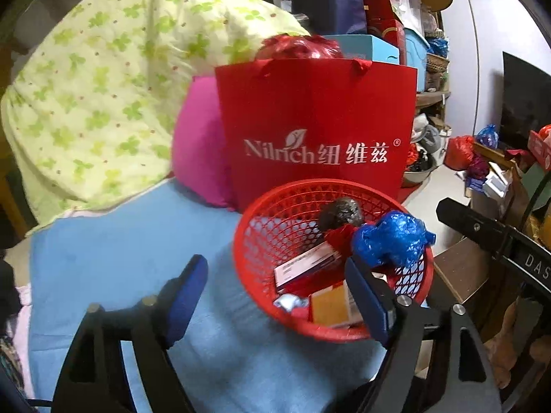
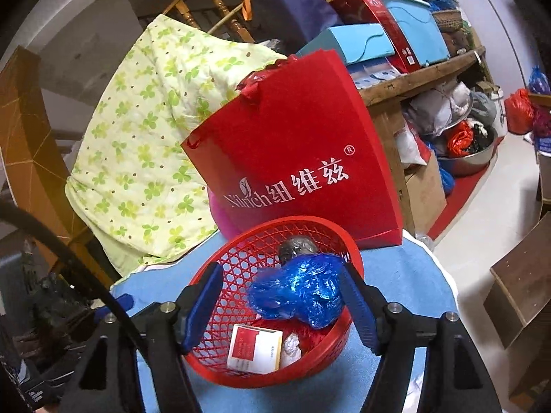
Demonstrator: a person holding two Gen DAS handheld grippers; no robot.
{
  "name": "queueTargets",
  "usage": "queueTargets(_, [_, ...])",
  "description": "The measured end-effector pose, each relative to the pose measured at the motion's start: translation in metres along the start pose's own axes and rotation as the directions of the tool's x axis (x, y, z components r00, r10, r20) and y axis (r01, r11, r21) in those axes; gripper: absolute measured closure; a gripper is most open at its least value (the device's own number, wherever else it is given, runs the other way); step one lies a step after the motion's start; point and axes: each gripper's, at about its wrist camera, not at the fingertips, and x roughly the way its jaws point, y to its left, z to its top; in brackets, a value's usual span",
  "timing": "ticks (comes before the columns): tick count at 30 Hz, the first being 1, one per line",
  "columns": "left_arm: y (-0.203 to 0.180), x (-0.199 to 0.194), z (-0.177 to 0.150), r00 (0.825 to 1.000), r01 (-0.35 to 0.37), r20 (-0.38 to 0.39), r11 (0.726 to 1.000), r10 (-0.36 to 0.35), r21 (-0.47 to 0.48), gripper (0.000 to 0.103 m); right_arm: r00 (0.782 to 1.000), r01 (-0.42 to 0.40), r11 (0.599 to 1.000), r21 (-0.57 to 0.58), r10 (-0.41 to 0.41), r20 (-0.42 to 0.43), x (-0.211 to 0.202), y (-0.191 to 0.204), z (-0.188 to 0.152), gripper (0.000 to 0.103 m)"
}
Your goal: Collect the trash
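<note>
Dropping the blue plastic bag (image 2: 301,290) into the red mesh basket (image 2: 234,265) looks like the step in hand: the right gripper (image 2: 286,296) sits over the basket with its jaws spread wide, the crumpled bag lying between the pads and touching, or nearly touching, the right-hand one, so I judge it released or about to be, not clamped. To finish cleanly, lift straight up without closing, so the film does not snag a pad and ride out again. The left gripper (image 1: 275,292) is also wide open and empty, one finger over the blue cloth (image 1: 120,251), the other at the basket's near rim; keep it clear of the rim so the light basket does not tip. Already in the basket: a red-and-white carton (image 2: 255,347), print too small to read, a foil wad (image 2: 291,349), an orange-faced box (image 1: 332,306), and a dark crumpled ball (image 1: 341,211). Just behind stands a red paper bag (image 1: 316,127) lettered "Nilrich 纽维兹" with an ® mark and a leaf emblem. Farther back: a pink cushion (image 1: 198,151) and a clover-print quilt (image 1: 93,86).
</note>
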Motion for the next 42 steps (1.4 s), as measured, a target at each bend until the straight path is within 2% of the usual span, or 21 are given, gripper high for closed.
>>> queueTargets(8, [0.004,-0.034,-0.005,0.999,-0.045,0.021,0.999,0.045,0.014,0.019,1.0,0.022,0.998,-0.052,-0.023,-0.016,-0.013,0.017,0.001,0.023])
queueTargets(18, [0.013,-0.059,-0.018,0.995,-0.097,-0.004,0.995,0.097,0.01,0.018,0.998,0.063,0.991,-0.118,-0.065,-0.013,-0.03,0.036,0.0,0.023])
queueTargets(42, [0.043,-0.112,-0.048,0.973,-0.229,-0.042,0.972,0.227,-0.051,0.017,1.0,0.006,0.948,-0.317,-0.015,-0.027,-0.076,0.096,-0.022,0.023])
